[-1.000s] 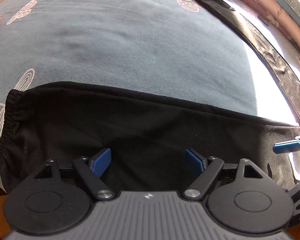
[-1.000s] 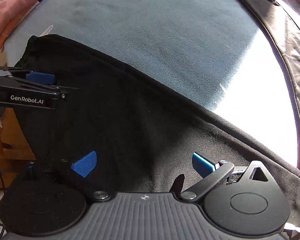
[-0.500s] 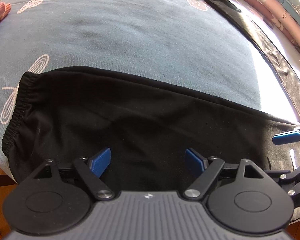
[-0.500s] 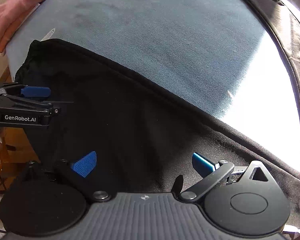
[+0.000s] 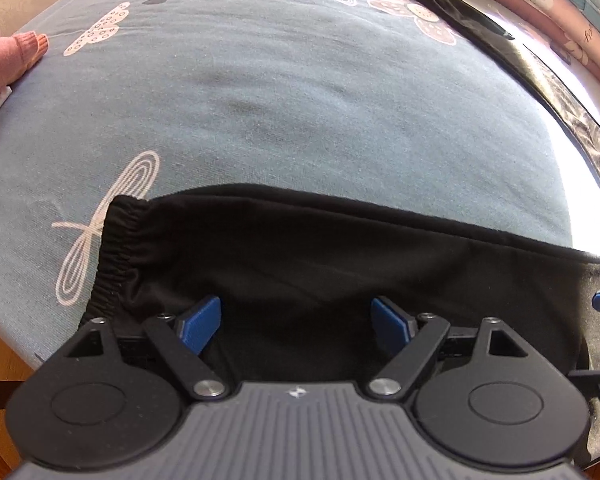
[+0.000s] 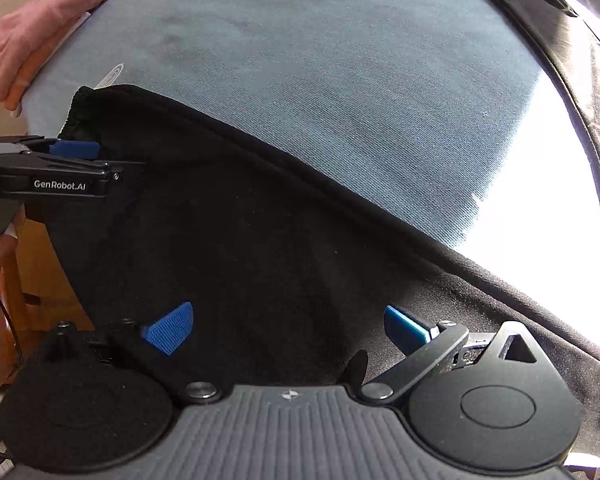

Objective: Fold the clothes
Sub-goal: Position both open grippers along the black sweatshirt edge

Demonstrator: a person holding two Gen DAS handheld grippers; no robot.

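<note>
Both grippers hang over the near edge of a black garment (image 5: pixel 340 264). Left gripper (image 5: pixel 296 320) has its blue pads spread wide, nothing between them; right gripper (image 6: pixel 288 328) is likewise wide open and empty. That garment lies flat on a blue patterned bedsheet (image 5: pixel 300 100), elastic cuff (image 5: pixel 118 256) to the left. Pink clothing (image 6: pixel 28 44) sits far left.

Trouser leg (image 5: pixel 340 264) lay across near edge of bed sheet (image 5: pixel 300 100), elastic cuff (image 5: pixel 116 256) at left end. Second garment strip (image 5: pixel 460 20) along far right. Folded cloth (image 6: pixel 24 52) at far-left edge.
</note>
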